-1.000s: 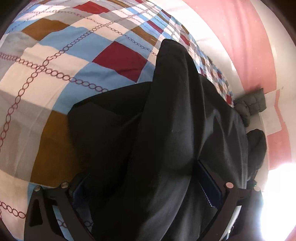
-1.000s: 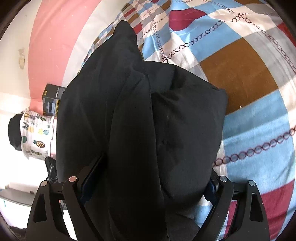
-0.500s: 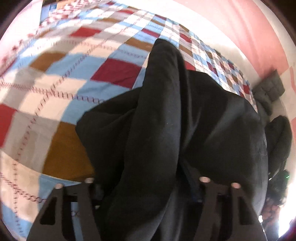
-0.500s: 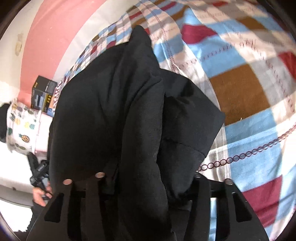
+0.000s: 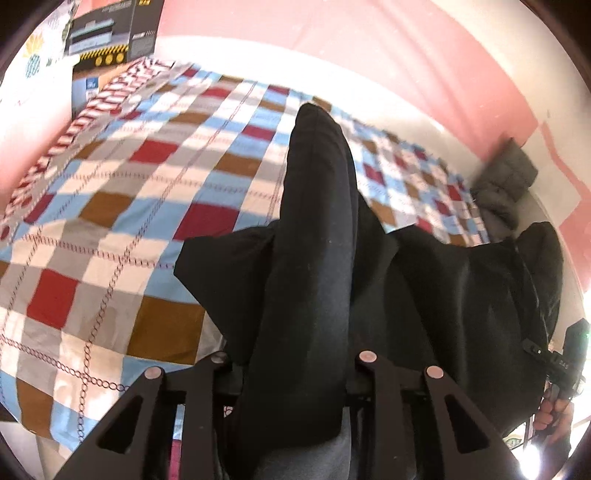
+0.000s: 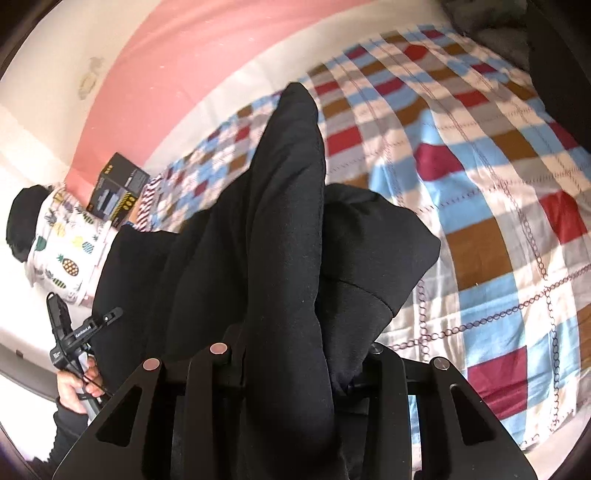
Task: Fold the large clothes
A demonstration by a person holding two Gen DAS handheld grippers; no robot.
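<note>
A large black garment (image 5: 314, 221) hangs in a long fold above a checked bed cover (image 5: 110, 221). Its lower part is bunched between the jaws of my left gripper (image 5: 291, 365), which are closing, with the pads pressing on the cloth. In the right wrist view the same garment (image 6: 288, 221) runs up from my right gripper (image 6: 295, 354). Those jaws are also closing and pinch a thick fold. The garment's far tip rests on the bed cover (image 6: 498, 184). Cloth hides the pads of both grippers.
A dark cardboard box (image 5: 110, 29) and a pineapple-print cloth (image 6: 62, 236) sit at one end of the bed. A grey padded item (image 5: 506, 181) lies at the other end. A pink and white wall runs behind. A hand (image 6: 74, 387) grips a black handle beside the garment.
Both grippers' jaws have narrowed from wide apart onto the black garment. Both have risen, lifting the cloth off the bed, so more of the bed shows.
</note>
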